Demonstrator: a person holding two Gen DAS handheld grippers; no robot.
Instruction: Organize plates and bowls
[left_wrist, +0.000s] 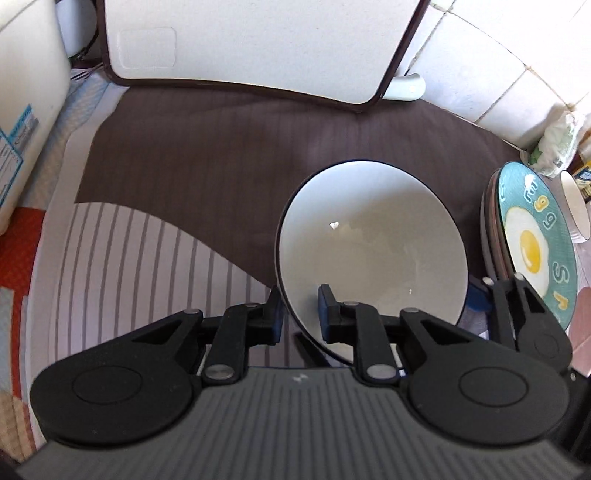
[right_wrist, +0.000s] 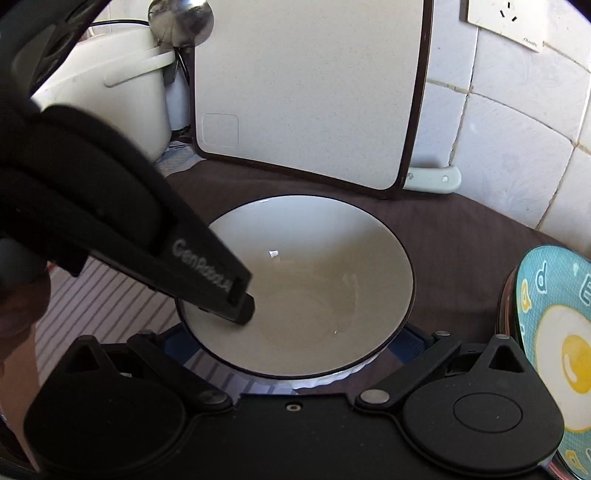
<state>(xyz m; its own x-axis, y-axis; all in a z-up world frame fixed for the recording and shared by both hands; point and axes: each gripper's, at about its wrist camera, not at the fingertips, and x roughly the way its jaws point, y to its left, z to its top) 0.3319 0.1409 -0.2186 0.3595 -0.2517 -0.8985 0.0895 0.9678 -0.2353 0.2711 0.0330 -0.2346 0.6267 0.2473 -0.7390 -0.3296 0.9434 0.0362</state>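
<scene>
Left gripper (left_wrist: 300, 314) fingers pinch bowl (left_wrist: 369, 251) rim; egg plate (left_wrist: 535, 240) just beside.

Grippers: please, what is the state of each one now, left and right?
Left gripper: shut on the rim of the white bowl, one finger inside, one outside.
Right gripper: open, fingers spread on both sides of the bowl, holding nothing.
</scene>
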